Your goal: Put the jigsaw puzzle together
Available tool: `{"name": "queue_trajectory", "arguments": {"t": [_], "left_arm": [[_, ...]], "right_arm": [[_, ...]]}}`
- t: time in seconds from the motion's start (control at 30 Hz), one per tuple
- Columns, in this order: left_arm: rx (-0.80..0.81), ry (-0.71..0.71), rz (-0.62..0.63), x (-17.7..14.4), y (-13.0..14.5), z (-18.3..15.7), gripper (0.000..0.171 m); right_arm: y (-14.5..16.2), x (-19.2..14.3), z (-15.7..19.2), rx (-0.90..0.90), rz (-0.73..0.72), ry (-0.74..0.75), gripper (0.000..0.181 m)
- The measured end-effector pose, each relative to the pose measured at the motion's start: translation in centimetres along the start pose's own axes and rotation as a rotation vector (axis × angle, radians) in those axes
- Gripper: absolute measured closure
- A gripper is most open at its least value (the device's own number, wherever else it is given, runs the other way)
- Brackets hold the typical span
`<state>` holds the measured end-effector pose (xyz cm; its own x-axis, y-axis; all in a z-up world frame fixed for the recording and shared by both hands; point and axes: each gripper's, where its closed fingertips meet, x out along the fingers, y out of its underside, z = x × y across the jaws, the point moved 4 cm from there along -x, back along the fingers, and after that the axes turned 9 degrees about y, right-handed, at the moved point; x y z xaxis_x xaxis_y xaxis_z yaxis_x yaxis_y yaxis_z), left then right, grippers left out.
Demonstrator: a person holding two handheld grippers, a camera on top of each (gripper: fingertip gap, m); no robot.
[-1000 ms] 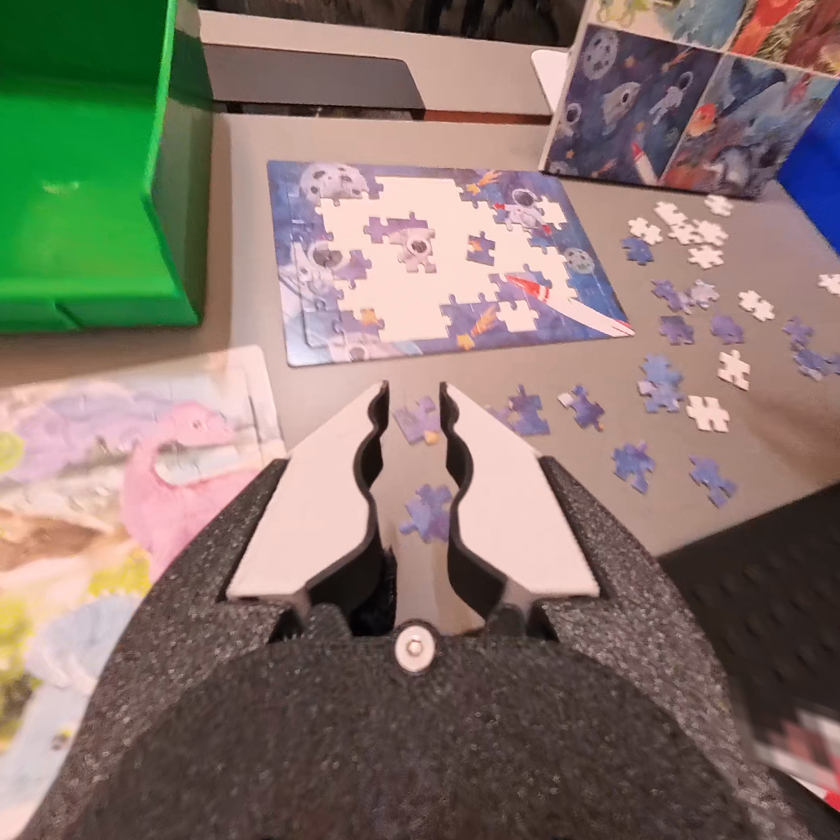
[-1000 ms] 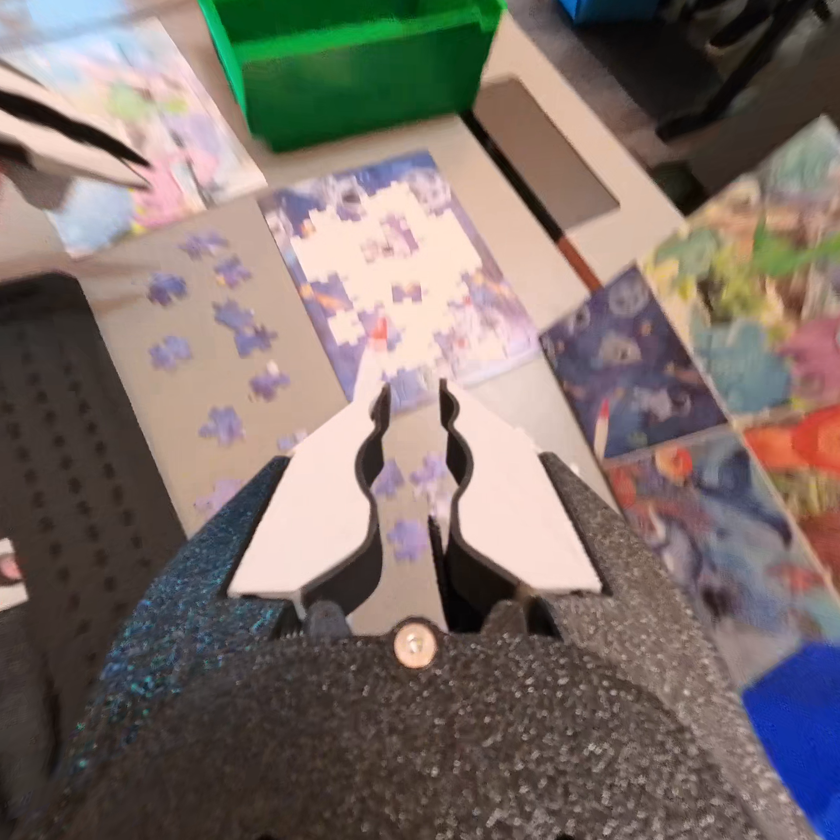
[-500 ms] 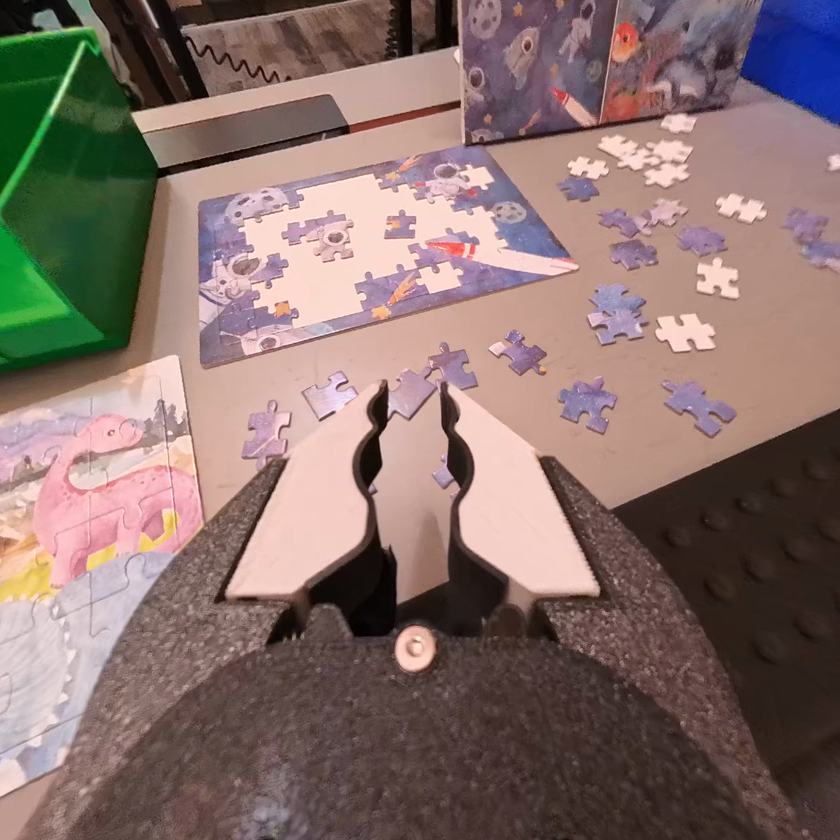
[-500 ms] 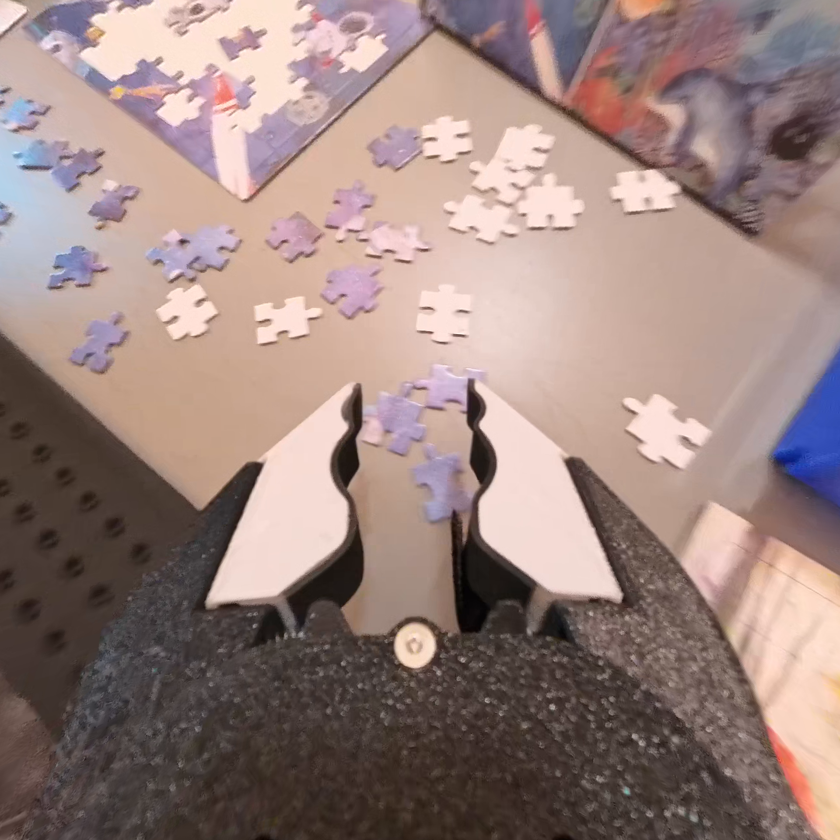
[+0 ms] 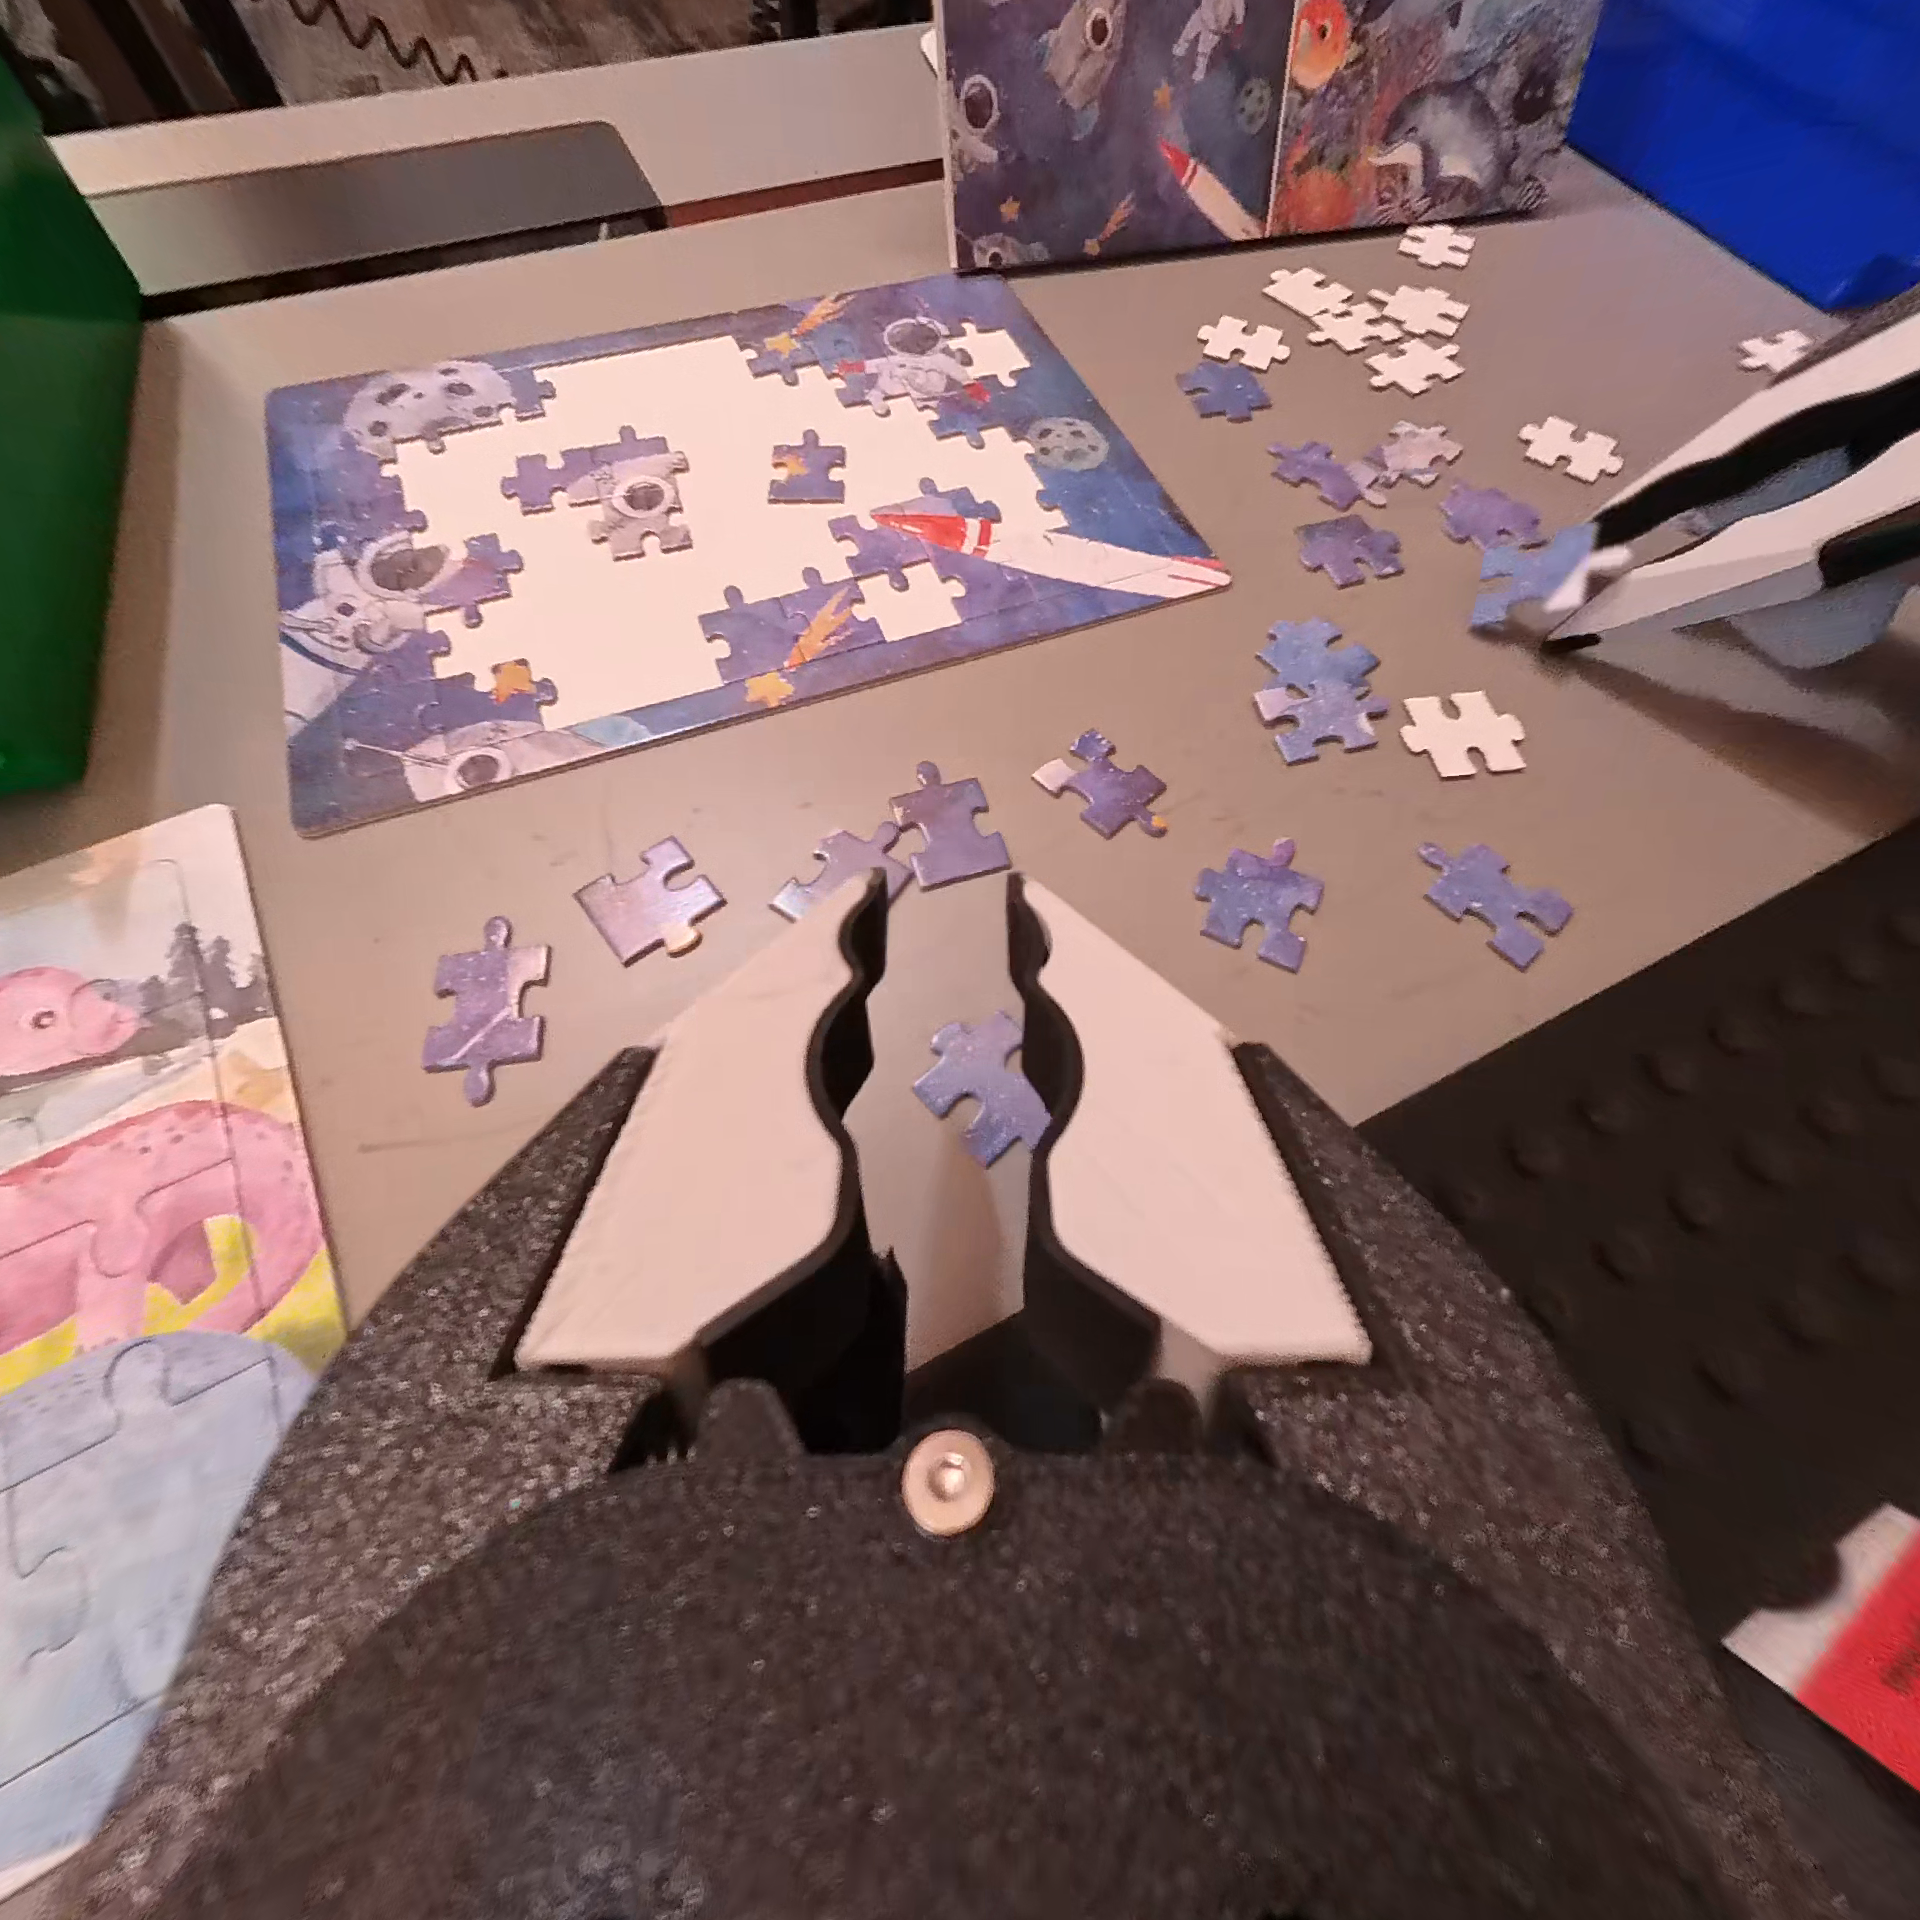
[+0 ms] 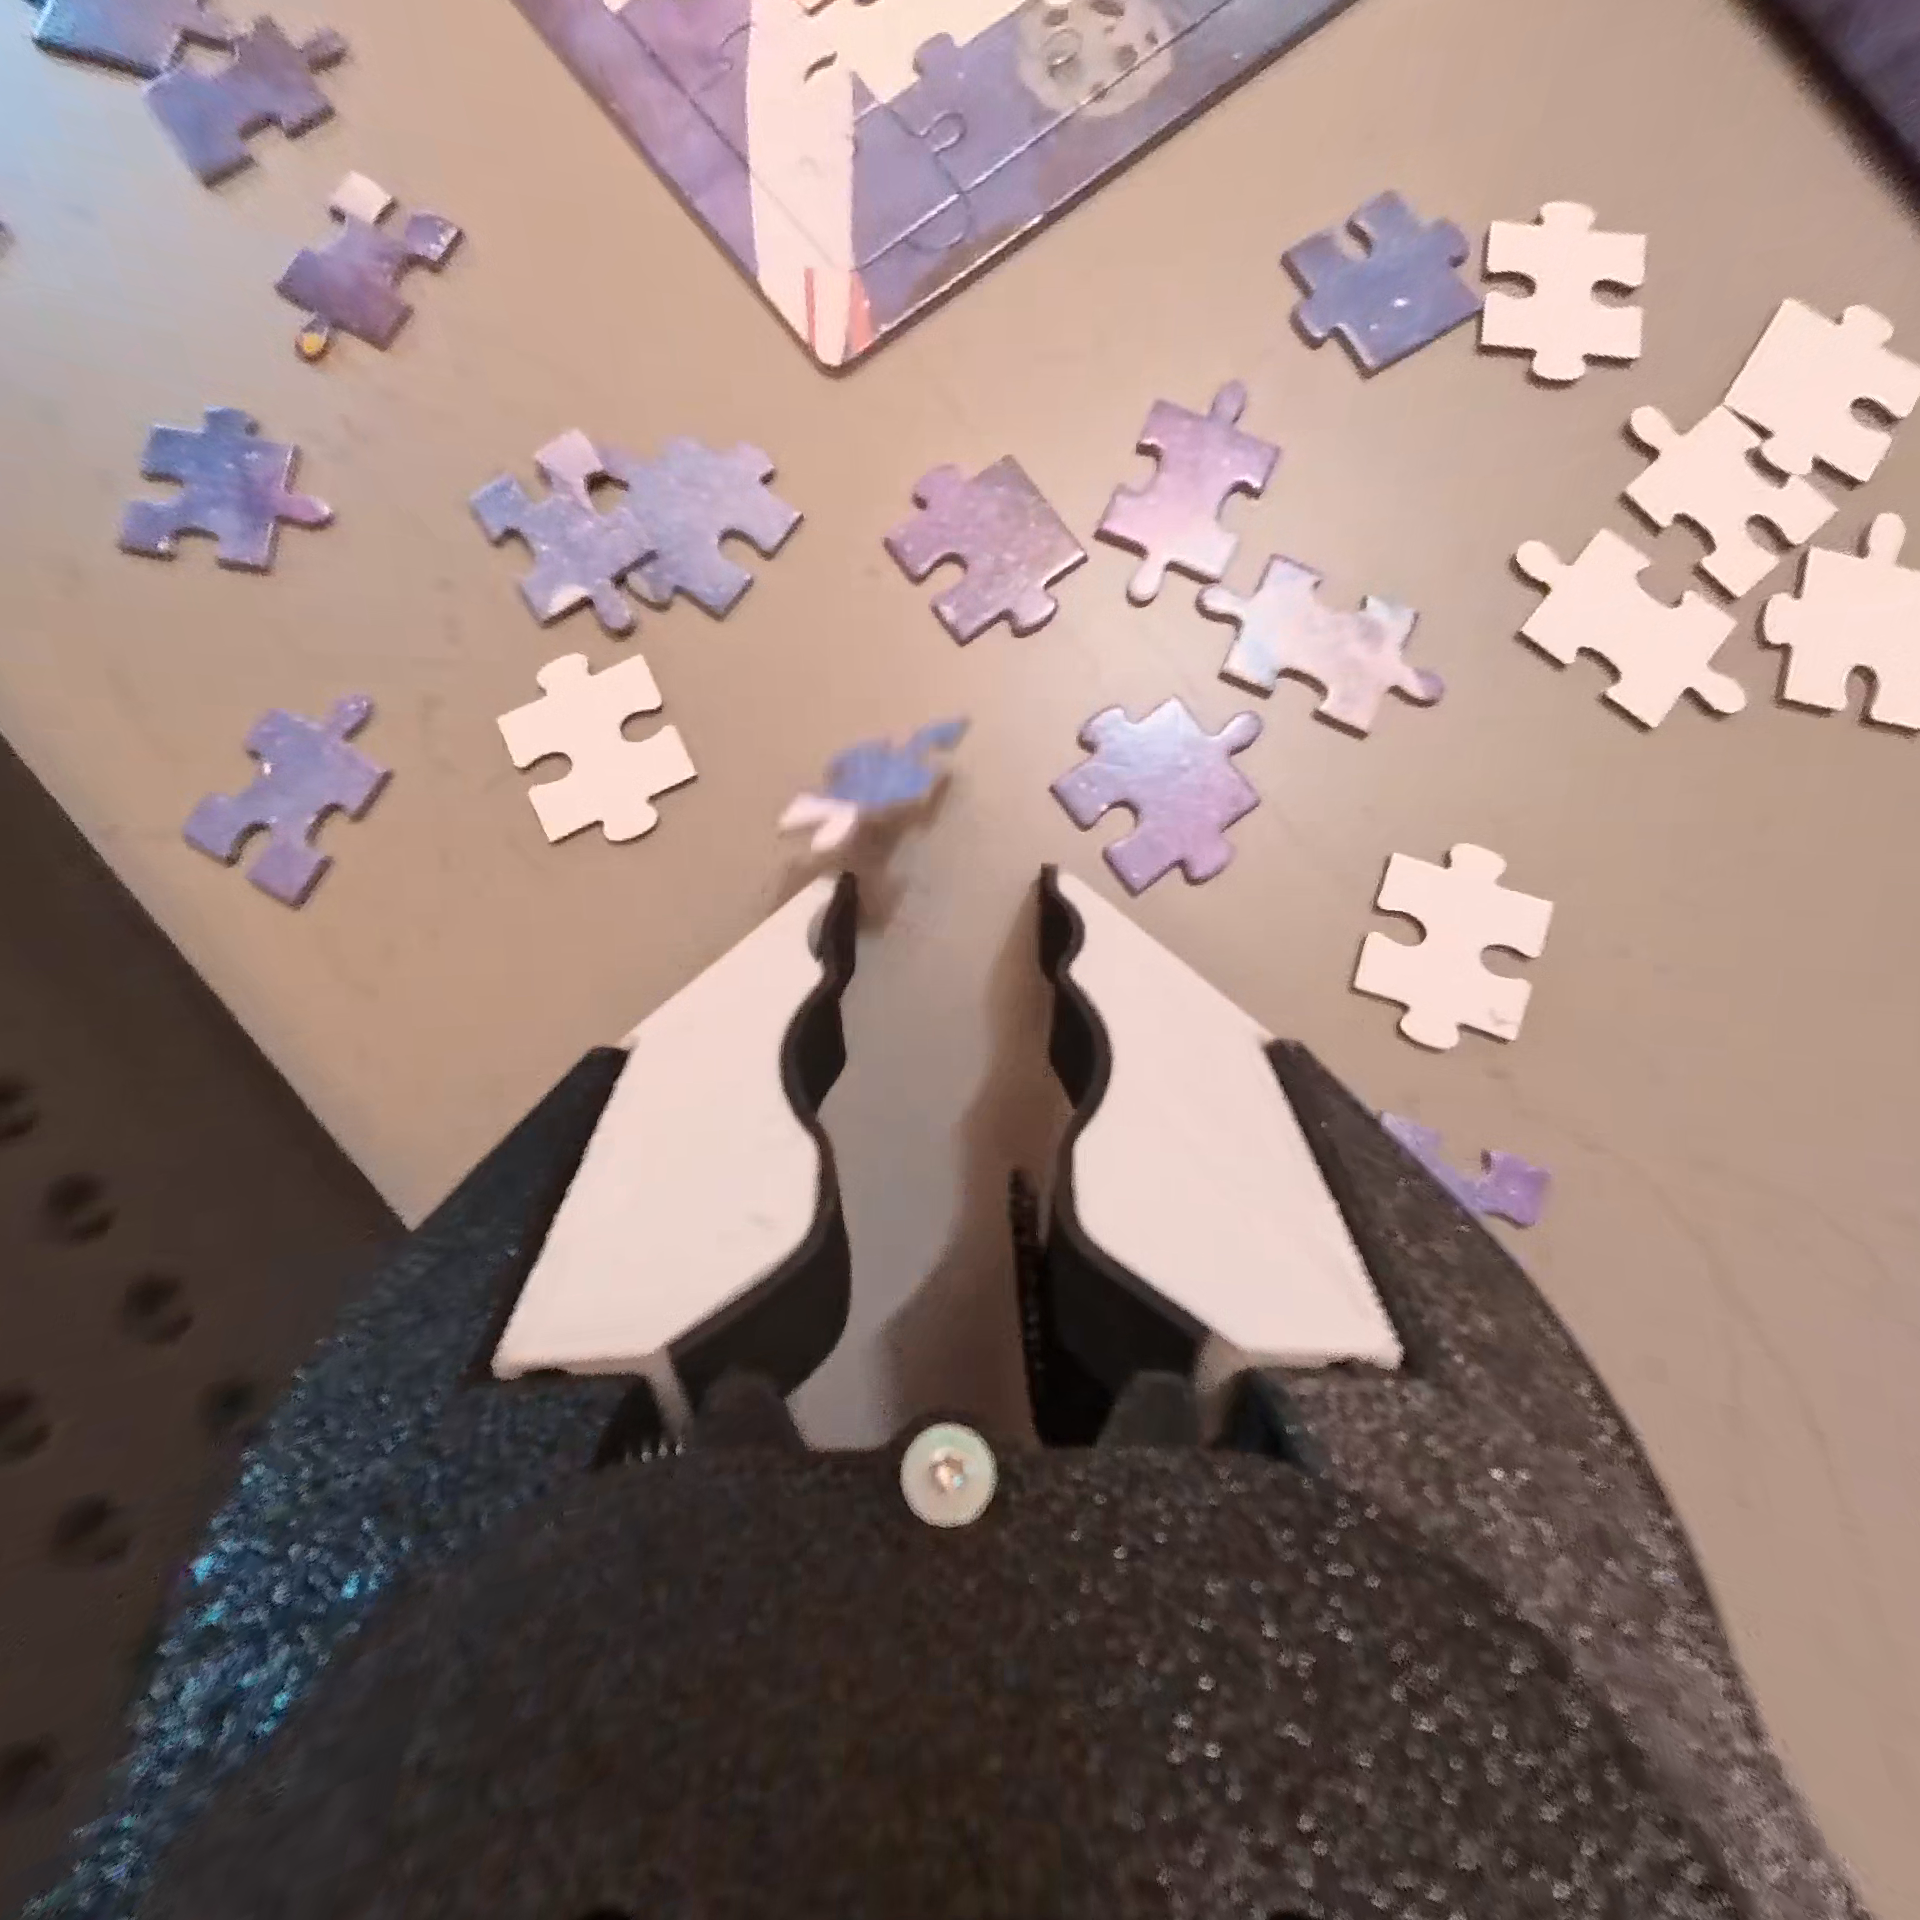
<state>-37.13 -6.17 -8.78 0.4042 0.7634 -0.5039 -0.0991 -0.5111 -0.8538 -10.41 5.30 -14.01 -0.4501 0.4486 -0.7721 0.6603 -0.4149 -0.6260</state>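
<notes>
Two grippers (image 5: 943,891) (image 6: 948,891) were in view, two puzzle boards (image 5: 1122,499) (image 5: 125,1143), one picture box (image 5: 1247,125), and one green bin (image 5: 52,416); loose pieces (image 5: 1259,902) numbered over twenty.

Your grey worktop (image 5: 1039,260) and its load.
On it you have the space puzzle board (image 5: 727,540), loose puzzle pieces (image 5: 1257,904) scattered beside it, a dinosaur puzzle (image 5: 135,1143), a picture box (image 5: 1247,114) and a green bin (image 5: 52,416).

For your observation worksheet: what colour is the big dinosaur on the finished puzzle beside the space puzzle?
Pink, the dinosaur on the finished puzzle; the left wrist view shows it best.
</notes>
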Motion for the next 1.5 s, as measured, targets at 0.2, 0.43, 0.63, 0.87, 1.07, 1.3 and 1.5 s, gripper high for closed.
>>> {"name": "queue_trajectory", "arguments": {"t": [0.2,0.43,0.63,0.87,1.07,1.3,1.5], "left_arm": [[-0.074,0.134,-0.045,1.1,-1.6,-1.3,0.149],[-0.038,0.193,-0.125,1.6,-2.2,-2.8,0.149],[0.023,0.145,-0.129,1.6,-2.1,-3.1,0.149],[0.145,0.097,-0.069,2.2,-1.6,-4.1,0.149],[0.169,0.108,-0.034,2.6,-1.3,-4.5,0.149],[0.187,0.171,-0.085,1.9,-2.0,-5.5,0.149],[0.119,0.561,-0.267,0.6,-5.1,-11.9,0.142]], "right_arm": [[0.0,-0.2,1.2,-0.082,0.001,-0.077,0.176],[-1.0,-1.2,0.9,-0.12,-0.136,-0.022,0.155],[-1.0,-0.8,4.4,-0.138,-0.124,-0.19,0.147],[-1.7,0.7,5.9,-0.213,-0.102,-0.194,0.138],[-1.9,1.1,5.2,-0.179,-0.097,-0.22,0.15],[-4.3,-2.3,4.9,0.081,-0.25,-0.503,0.15],[-8.8,-11.6,4.7,0.589,-0.557,-1.425,0.151]]}}
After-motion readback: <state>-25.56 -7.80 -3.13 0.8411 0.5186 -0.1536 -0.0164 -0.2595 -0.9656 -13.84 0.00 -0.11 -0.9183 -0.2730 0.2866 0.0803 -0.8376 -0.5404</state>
